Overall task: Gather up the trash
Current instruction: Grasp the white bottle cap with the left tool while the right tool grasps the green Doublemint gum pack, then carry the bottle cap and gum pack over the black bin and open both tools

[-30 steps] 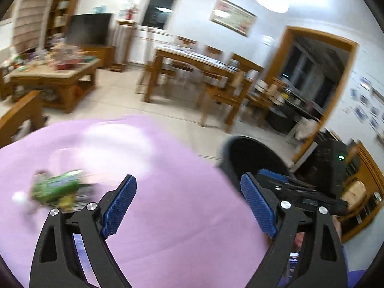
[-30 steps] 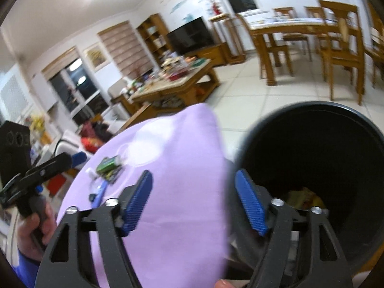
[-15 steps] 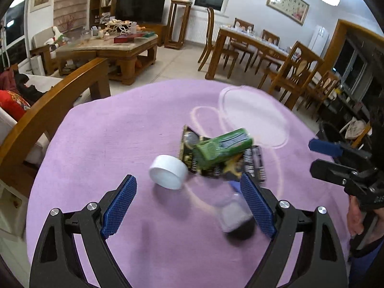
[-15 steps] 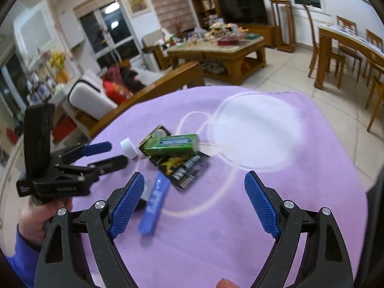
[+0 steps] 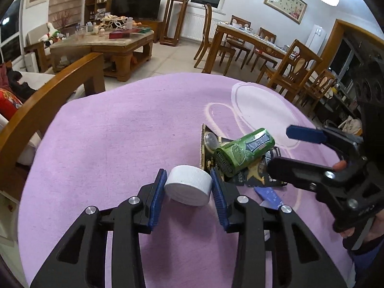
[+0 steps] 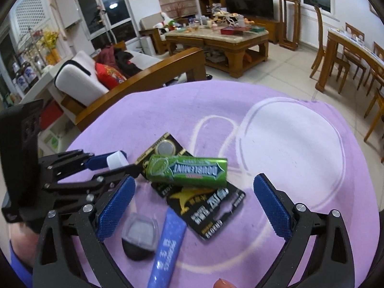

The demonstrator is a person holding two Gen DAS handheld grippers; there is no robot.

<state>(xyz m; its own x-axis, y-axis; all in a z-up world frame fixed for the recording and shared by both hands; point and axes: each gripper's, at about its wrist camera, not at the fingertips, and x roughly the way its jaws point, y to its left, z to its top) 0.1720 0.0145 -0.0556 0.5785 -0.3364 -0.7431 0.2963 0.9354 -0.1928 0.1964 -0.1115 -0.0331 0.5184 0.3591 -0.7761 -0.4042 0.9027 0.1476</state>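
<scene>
Pinching the white ribbed plastic bottle cap [image 5: 188, 188] on the purple tablecloth [image 5: 120, 144], the left gripper [image 5: 188, 192] is clamping narrowly while the right gripper [image 6: 192, 206] is gaping wide, empty, over the green gum pack [image 6: 189, 171] at the cap's 2 o'clock; shallow pad contact is risking slippage.

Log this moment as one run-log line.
left gripper: shut on white cap | right gripper: open above gum pack | surface: purple cloth
</scene>
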